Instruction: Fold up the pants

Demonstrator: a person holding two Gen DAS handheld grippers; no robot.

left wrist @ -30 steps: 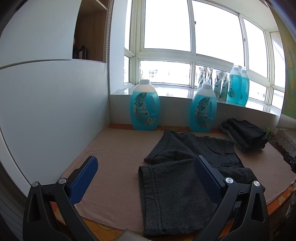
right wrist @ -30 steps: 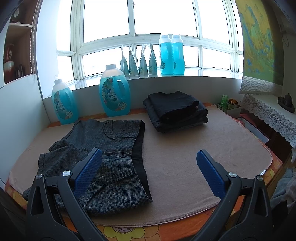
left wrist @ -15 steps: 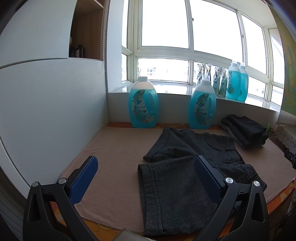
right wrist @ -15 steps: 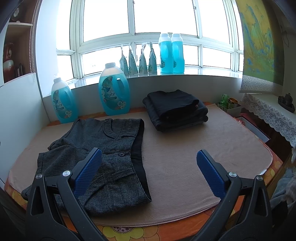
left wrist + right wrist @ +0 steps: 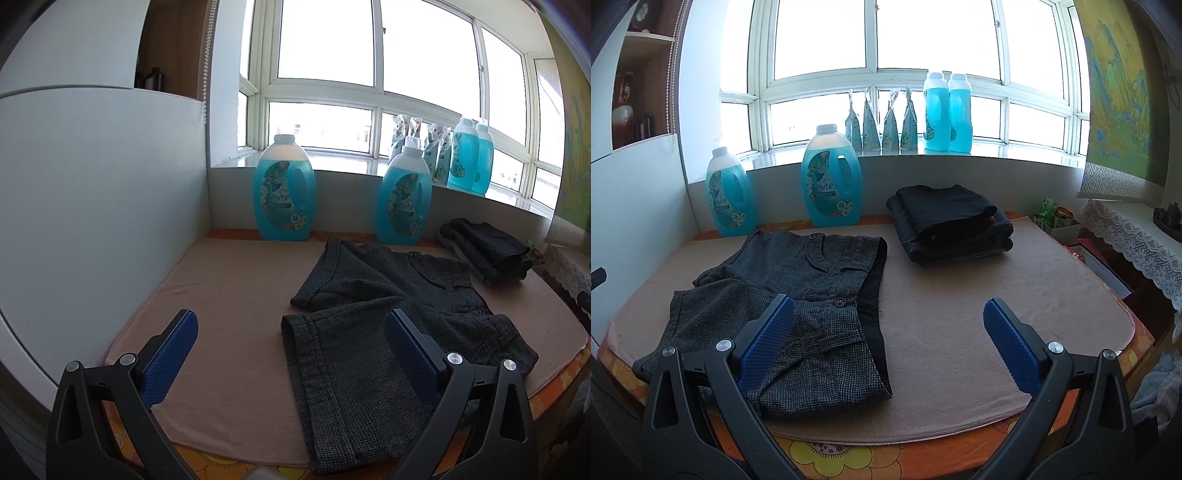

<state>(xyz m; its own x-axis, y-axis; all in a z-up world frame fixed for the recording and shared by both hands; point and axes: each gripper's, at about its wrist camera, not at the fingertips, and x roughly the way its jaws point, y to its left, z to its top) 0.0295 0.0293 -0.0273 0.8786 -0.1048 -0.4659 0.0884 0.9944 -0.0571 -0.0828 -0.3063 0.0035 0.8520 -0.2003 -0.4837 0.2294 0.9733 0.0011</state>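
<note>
Grey houndstooth-looking wool, that's what these pants [image 5: 798, 295] are made of, short ones with buttons, flap pockets and a black lining strip along the waistband. They lie spread flat on a tan felt-like mat [image 5: 997, 295] that covers the table, waist toward the right, both cuffed legs toward the left. So as far as I can judge the fold hasn't started at all: nothing doubled over, both legs side by side with a small gap. Everything's left to do.

The left gripper [image 5: 291, 343] hangs above the near leg's hem with its jaws wide and just starting to close, no cloth pinched between the blue ribbed pads. The right gripper [image 5: 886, 321] sits over the waistband edge, fingers spread wide apart, holding nothing.

Behind sits a neat stack of dark folded clothes [image 5: 953, 221], probably finished pants, though it's too dark to tell. Glossy blue detergent bottles [image 5: 831, 177] line the back wall and sill.
</note>
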